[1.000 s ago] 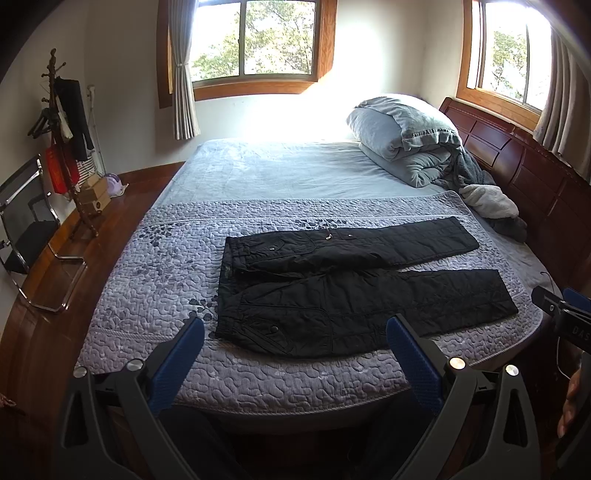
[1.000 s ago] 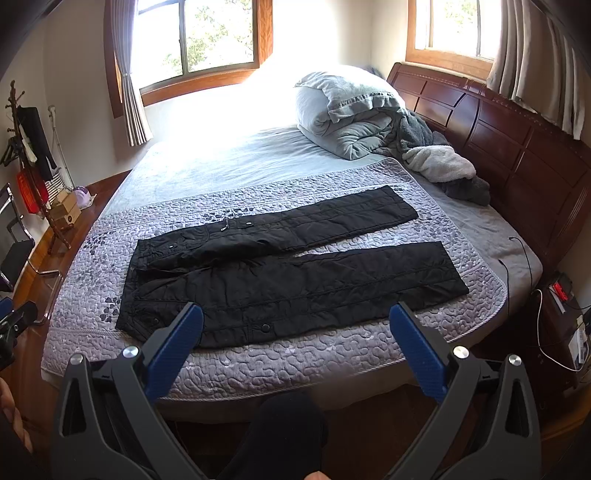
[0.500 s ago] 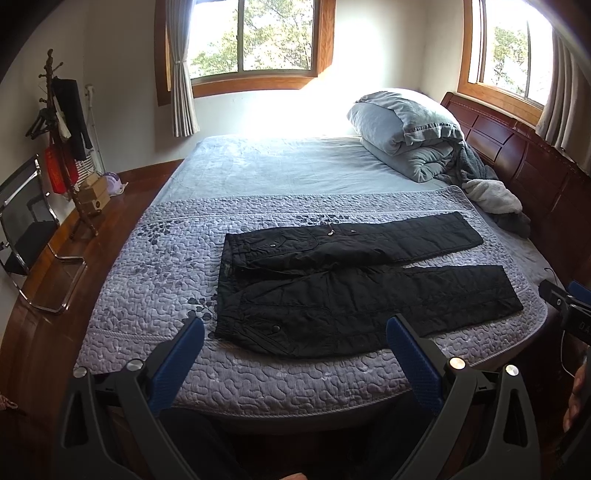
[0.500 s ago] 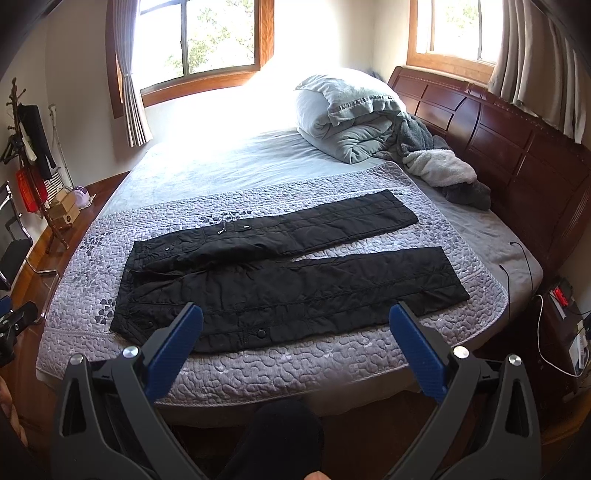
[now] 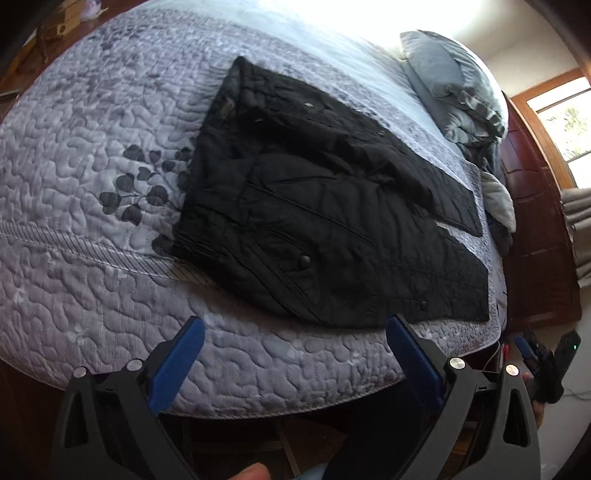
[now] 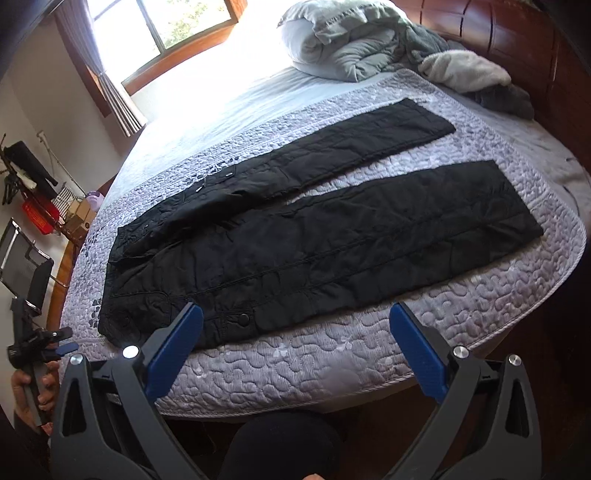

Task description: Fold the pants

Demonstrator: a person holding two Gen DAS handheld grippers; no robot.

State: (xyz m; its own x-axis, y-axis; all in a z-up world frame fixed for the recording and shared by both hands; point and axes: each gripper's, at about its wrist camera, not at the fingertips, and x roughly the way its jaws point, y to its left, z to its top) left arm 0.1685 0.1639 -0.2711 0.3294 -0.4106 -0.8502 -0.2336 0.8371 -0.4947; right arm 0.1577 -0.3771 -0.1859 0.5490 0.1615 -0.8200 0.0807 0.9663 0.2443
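1. The black pants (image 6: 314,236) lie flat on the quilt (image 6: 369,354) that covers the near part of the bed (image 6: 229,107), waist toward the left and both legs stretched to the right, with a strip of quilt showing between them.
2. The left tongs (image 5: 295,347) hover over the near edge of the bed, just in front of the waist end of the pants. Their blue pads (image 5: 177,365) stand wide apart and hold nothing.
3. The right tongs (image 6: 295,332) hang over the same edge, further along the nearer leg. They are also spread wide and empty; the left pad overlaps the hem of the pants in this view, but I cannot tell whether it touches.
4. A heap of grey bedding (image 6: 343,40) sits at the far right end of the bed, against the dark wooden headboard (image 6: 517,40), with a pale fleecy garment (image 6: 465,70) beside it, well apart from the pants.
5. A window (image 6: 159,22) with a curtain (image 6: 110,92) is behind the bed.
6. On the floor to the left stand a clothes rack (image 6: 26,173) and a black chair (image 6: 26,266).
7. Nothing lies on the pants themselves.
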